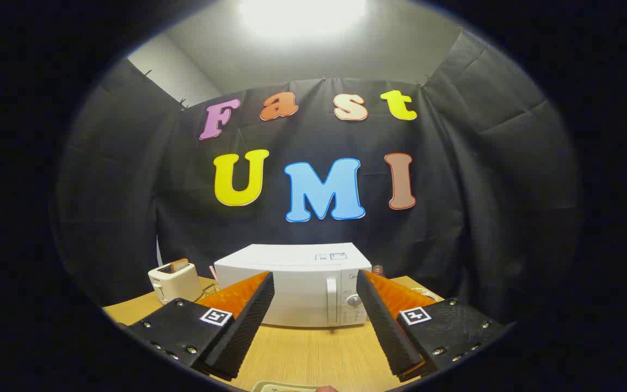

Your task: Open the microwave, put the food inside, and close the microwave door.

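White microwave (297, 286) sits shut at your 12 o'clock, beyond the gripper (315, 321), whose jaws are spread wide and empty. Its door should be rigid and light on its hinge; hook the vertical handle (332, 300), at the door's 3 o'clock edge.

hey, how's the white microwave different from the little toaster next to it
The boxy white microwave is much larger than the small cream toaster. The microwave's door is shut, nothing showing inside; the toaster has bread poking from its top. The microwave sits beyond the open claw, the toaster off beside it. Both stand on the wooden table.
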A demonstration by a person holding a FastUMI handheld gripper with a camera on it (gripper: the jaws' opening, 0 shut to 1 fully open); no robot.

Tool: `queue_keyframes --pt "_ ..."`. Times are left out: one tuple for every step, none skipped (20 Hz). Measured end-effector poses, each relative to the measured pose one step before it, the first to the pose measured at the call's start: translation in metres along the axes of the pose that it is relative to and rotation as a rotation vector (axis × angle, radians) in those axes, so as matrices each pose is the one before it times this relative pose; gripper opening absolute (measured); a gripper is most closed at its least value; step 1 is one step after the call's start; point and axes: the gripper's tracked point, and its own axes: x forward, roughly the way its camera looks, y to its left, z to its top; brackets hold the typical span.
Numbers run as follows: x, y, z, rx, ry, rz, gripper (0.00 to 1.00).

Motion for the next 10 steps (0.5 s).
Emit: queue_keyframes --pt "0.00124 0.00056 -0.00026 -0.00328 -0.00003 0.00293 0.96" --pt "0.00138 -0.00082 -0.00228 -0.00598 0.00269 0.00303 0.96" --pt "0.00124 0.00041 -0.00233 -0.00452 0.00238 0.00173 0.96" --pt "0.00176 -0.00031 -0.00203 -0.00432 0.00269 0.00147 0.96" --pt "0.00232 -0.00026 -0.0022 -0.00244 0.00366 0.00071 0.96" --pt "0.00222 -0.00038 -0.00165 -0.00159 0.00482 -0.00058 0.96" --pt "0.00187 -0.0004 -0.00211 -0.00033 0.00336 0.00088 0.96" --pt "0.00208 -0.00092 -0.0004 0.00002 0.00165 -0.0005 0.96" --pt "0.00344 -0.00105 -0.00094 -0.00148 0.0013 -0.00113 0.97" --pt "0.0032 -0.00228 -0.00031 -0.00093 -0.00039 -0.00214 0.96"
